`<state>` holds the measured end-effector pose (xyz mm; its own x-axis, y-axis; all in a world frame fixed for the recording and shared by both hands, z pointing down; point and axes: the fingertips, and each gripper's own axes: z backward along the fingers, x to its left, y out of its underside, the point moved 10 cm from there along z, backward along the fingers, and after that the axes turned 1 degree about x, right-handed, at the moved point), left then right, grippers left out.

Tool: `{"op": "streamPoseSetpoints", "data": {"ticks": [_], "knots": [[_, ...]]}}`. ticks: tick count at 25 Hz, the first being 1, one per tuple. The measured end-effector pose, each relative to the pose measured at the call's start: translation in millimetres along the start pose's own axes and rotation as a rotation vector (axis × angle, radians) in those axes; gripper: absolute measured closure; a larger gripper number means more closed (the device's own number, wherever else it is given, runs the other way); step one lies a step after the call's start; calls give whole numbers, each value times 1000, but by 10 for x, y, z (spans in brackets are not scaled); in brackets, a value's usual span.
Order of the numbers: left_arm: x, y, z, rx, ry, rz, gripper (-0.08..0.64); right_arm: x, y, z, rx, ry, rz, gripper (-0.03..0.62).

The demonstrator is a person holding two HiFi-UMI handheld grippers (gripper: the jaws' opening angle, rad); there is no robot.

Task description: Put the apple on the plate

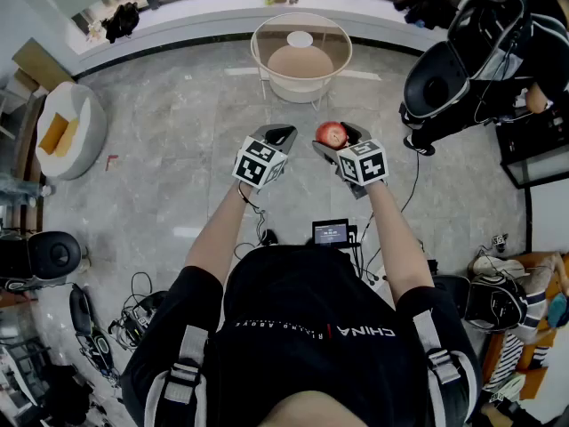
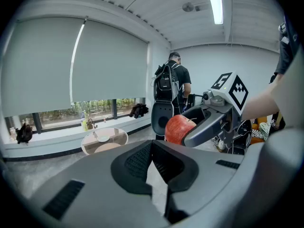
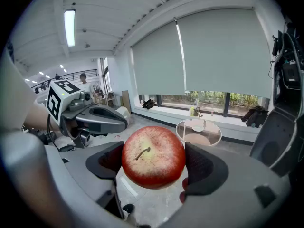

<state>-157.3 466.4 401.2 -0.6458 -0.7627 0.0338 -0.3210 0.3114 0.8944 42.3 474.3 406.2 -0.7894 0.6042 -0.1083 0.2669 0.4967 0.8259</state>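
Holding both grippers up: our left gripper (image 2: 152, 144) is closed, empty. Our right gripper (image 1: 340, 137) has its jaws wide, clamped on the apple (image 3: 153, 156) at its left and right flanks. Apple is red, yellow-flecked; stem axis runs near-far, stem toward us. Plate (image 1: 300, 39) sits far ahead on the round table (image 1: 258, 60).

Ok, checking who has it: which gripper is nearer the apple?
Right. The right gripper holds the apple between its jaws; the left gripper is beside it, clear of the apple.
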Motion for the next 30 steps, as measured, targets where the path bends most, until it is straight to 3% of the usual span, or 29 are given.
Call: {"op": "streamPoseSetpoints", "data": {"ticks": [30], "knots": [[-97, 90, 65, -11, -9, 26, 541, 64, 92, 105, -17, -33, -12, 173]]}}
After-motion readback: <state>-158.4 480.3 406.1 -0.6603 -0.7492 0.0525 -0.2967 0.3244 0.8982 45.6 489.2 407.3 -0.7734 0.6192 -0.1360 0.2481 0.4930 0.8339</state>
